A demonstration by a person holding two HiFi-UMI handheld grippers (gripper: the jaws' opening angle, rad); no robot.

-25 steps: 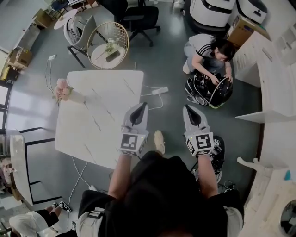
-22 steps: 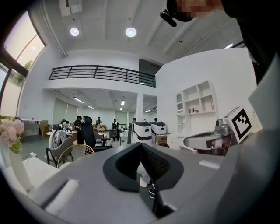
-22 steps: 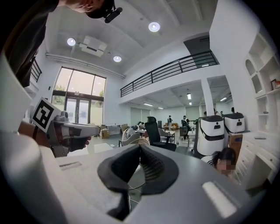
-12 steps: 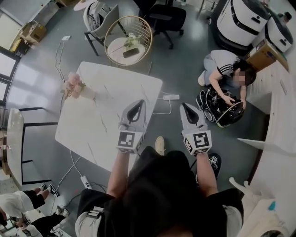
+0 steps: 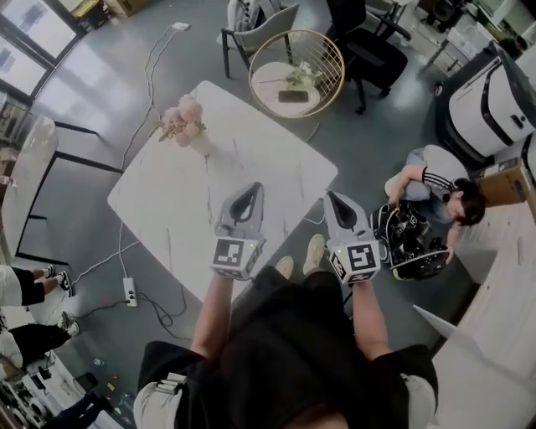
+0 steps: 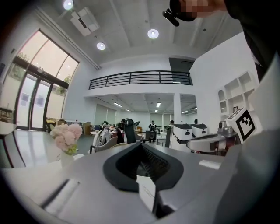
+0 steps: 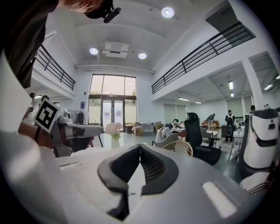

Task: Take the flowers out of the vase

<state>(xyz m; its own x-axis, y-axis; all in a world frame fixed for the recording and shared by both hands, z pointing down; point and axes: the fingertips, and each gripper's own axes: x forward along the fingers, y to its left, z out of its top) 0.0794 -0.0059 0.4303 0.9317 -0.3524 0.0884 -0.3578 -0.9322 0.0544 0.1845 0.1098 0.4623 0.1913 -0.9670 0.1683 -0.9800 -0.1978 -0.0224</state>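
Note:
Pink flowers point(image 5: 181, 119) stand upright in a small pale vase point(image 5: 201, 144) near the far left corner of the white marble table point(image 5: 159, 197). The same flowers point(image 6: 66, 134) show at the left of the left gripper view, and the flowers point(image 7: 113, 128) sit far off at centre left in the right gripper view. My left gripper point(image 5: 250, 190) hovers over the table's near side, jaws shut and empty. My right gripper point(image 5: 331, 198) is held beside the table's right edge, also shut with nothing in it. Both point level, well short of the vase.
A round gold wire side table point(image 5: 296, 75) with a chair point(image 5: 255, 21) stands beyond the marble table. A person point(image 5: 440, 194) crouches over a black bag point(image 5: 410, 243) on the floor at right. Cables and a power strip point(image 5: 129, 291) lie at left, where other people's legs point(image 5: 25, 289) stand.
The view has swung left: the table and flowers now lie ahead of both grippers rather than off to the left. Both grippers moved sideways with it and stayed shut.

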